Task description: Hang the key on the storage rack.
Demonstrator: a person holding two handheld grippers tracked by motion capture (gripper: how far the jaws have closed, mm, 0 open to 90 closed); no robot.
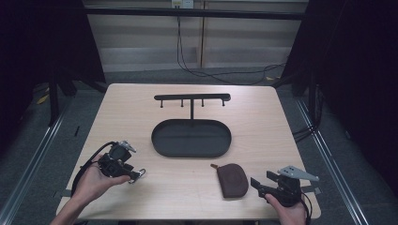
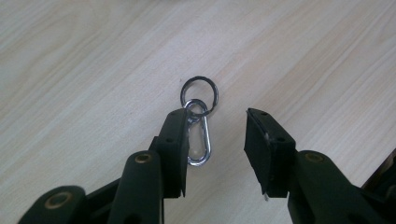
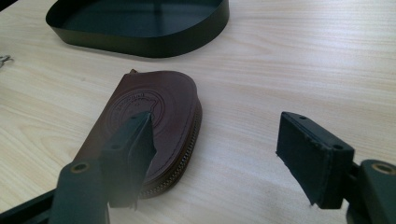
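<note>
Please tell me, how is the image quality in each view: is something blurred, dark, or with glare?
High view: dim, corners nearly black, the table evenly lit. Left gripper view: the carabiner and its key ring are sharp, the jaws near the camera soft. Right gripper view: the brown pouch is fairly clear, the nearest jaw blurred; a mild sheen lies on the tray rim.

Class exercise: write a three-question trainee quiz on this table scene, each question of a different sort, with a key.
1. True or false: the left gripper is shut on the carabiner.
2. What lies nearest the right gripper: A tray, B pouch, C hook rack?
3. Fill in: the carabiner is linked to a key ____.

Key
1. False: its jaws are open, with the carabiner lying on the table by one jaw.
2. B
3. ring
</note>
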